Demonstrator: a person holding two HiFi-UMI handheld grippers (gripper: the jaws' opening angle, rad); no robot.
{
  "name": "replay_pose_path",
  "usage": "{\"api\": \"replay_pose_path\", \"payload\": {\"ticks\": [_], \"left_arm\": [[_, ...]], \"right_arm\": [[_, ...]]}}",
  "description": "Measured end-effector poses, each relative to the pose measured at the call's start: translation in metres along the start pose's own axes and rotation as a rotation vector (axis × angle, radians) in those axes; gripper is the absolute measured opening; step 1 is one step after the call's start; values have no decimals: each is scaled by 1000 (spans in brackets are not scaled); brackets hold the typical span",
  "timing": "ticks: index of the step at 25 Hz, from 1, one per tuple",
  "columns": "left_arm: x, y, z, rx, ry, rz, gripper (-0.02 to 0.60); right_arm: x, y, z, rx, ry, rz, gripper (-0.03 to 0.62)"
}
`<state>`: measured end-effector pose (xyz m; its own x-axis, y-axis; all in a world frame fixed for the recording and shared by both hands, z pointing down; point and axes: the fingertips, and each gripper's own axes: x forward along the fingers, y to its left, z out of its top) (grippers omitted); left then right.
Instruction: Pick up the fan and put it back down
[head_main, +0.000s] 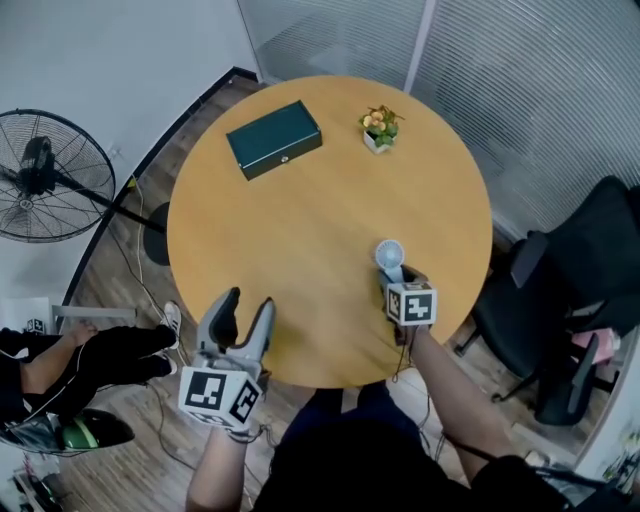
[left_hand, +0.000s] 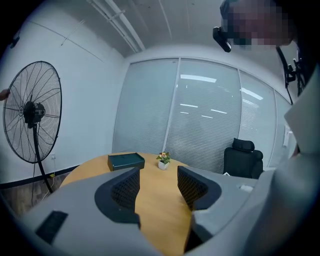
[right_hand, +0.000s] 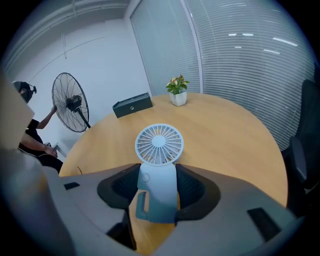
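**While the fan sits in the jaws: hazards on file**

While the right gripper (right_hand: 159, 176) has its jaws clamped on the body of the small white fan (right_hand: 159, 150), these entries apply.

1. Location. The fan is upright with its round grille above the jaws. It is over the near right part of the round wooden table (head_main: 300, 230), close to the edge. Whether its foot is clear of the tabletop cannot be told.
2. Grip. The pads bear on smooth plastic below a wide grille. Likely fault: the fan pivots or slides between the pads if the hand tilts or jerks.
3. Set-down. The foot looks narrow. If it lands canted, or the jaws part before it sits flat, the fan would probably topple. The table edge is near enough that it could then go over.
4. Left gripper (left_hand: 159, 181). Its jaws are apart with nothing between them, at the near left edge of the table. It is well apart from the fan, so collision risk is judged low.
5. Green box (head_main: 274, 139) and potted plant (head_main: 380, 126). Both stand on the far side, well apart from the fan, and are no obstruction.
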<state>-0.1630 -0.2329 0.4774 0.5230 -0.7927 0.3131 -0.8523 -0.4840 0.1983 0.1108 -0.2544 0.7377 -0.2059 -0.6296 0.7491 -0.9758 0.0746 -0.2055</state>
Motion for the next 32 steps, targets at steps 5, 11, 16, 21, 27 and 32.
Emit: {"api": "replay_pose_path", "payload": {"ticks": [5, 11, 16, 21, 27, 32], "left_arm": [[-1, -16, 3, 1, -15, -6, 235], [-5, -34, 9, 0, -35, -11, 233], [-10, -48, 15, 4, -57, -14, 233], [-16, -57, 22, 7, -78, -15, 232], [-23, -71, 30, 14, -109, -21, 232], [-30, -83, 41, 21, -129, -22, 230]], "right_arm": [[-22, 0, 13, -1, -53, 22, 221], [-56, 6, 32, -5, -129, 66, 221], [-83, 10, 45, -16, -181, 106, 221], [-116, 16, 65, -31, -251, 131, 221], [-158, 24, 84, -45, -335, 175, 221], [-198, 30, 103, -83, -414, 196, 221]]}}
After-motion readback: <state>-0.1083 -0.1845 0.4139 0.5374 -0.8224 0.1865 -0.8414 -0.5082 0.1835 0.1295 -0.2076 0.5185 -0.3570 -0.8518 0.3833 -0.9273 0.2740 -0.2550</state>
